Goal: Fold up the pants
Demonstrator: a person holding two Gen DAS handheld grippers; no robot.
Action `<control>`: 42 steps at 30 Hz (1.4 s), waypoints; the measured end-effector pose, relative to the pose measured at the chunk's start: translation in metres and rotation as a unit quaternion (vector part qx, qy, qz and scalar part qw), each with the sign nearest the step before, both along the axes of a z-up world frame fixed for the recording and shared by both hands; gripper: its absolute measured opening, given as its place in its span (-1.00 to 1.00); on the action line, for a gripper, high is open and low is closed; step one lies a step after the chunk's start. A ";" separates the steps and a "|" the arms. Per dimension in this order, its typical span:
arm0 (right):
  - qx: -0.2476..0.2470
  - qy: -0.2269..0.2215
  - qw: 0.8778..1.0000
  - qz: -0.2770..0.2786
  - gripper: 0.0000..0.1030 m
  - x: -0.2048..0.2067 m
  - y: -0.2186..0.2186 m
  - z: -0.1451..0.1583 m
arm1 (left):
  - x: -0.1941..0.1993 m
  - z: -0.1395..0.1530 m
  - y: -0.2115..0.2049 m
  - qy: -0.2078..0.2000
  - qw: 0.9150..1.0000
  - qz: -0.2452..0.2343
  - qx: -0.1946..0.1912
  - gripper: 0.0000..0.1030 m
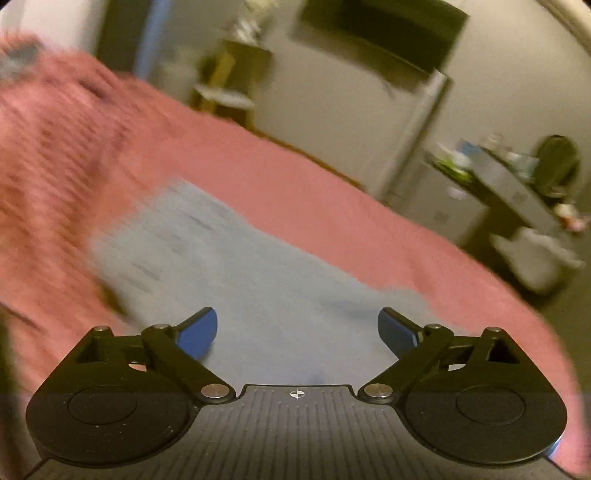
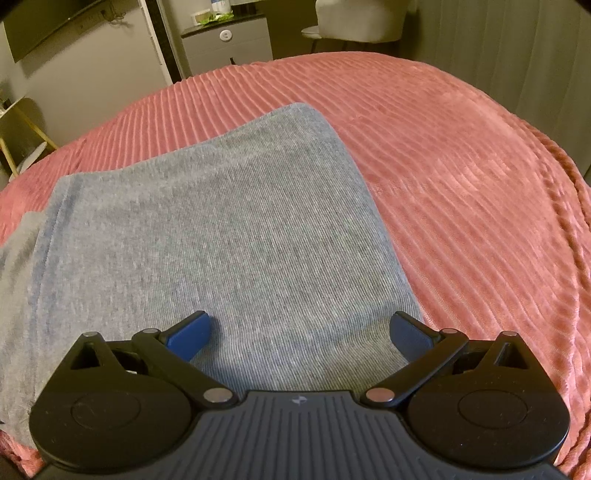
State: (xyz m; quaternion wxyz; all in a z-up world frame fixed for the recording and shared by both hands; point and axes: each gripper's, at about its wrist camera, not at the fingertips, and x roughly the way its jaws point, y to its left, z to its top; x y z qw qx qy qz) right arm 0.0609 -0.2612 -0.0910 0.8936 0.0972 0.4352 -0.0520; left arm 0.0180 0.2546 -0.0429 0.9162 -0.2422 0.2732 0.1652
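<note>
Grey pants point(image 2: 207, 229) lie folded flat on a pink ribbed bedspread point(image 2: 461, 166). In the right wrist view they fill the middle and left, with a seamed edge at the left. My right gripper point(image 2: 299, 334) is open and empty, just above the near part of the pants. In the blurred left wrist view the pants point(image 1: 236, 266) stretch away from the gripper over the bedspread point(image 1: 332, 192). My left gripper point(image 1: 297, 332) is open and empty above the near end of the pants.
A grey cabinet point(image 2: 225, 40) and a pale chair point(image 2: 354, 22) stand beyond the bed's far edge. In the left wrist view a cluttered table point(image 1: 517, 177) and a tall white cabinet point(image 1: 332, 103) stand past the bed.
</note>
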 end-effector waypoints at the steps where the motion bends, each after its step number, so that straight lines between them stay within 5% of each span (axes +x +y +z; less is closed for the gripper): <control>1: -0.001 0.000 1.000 0.000 1.00 0.000 0.000 0.000 | -0.006 -0.002 0.013 0.017 1.000 0.015 0.020 0.89; 4: -0.002 0.000 1.000 -0.003 1.00 0.001 0.001 -0.001 | -0.022 -0.017 0.052 0.042 0.998 0.048 0.003 0.89; 9: -0.003 -0.001 1.000 -0.007 1.00 0.002 0.002 -0.002 | -0.040 -0.055 0.099 0.027 0.987 0.074 -0.142 0.75; 16: -0.005 -0.002 1.000 -0.011 1.00 0.003 0.002 -0.003 | -0.017 -0.065 0.104 0.009 0.991 0.032 -0.127 0.72; 24: -0.008 -0.005 1.000 -0.017 1.00 0.004 0.003 -0.004 | -0.006 -0.083 0.130 0.008 0.979 0.034 -0.201 0.74; 34: -0.010 -0.009 1.000 -0.022 1.00 0.006 0.003 -0.006 | -0.015 -0.084 0.138 -0.037 0.970 0.031 -0.240 0.76; 40: -0.014 -0.011 1.000 -0.024 1.00 0.007 0.004 -0.007 | -0.024 -0.082 0.126 -0.103 0.973 0.012 -0.208 0.76; 42: -0.014 -0.012 1.000 -0.025 1.00 0.006 0.004 -0.007 | -0.015 -0.084 0.123 -0.081 0.977 0.012 -0.195 0.86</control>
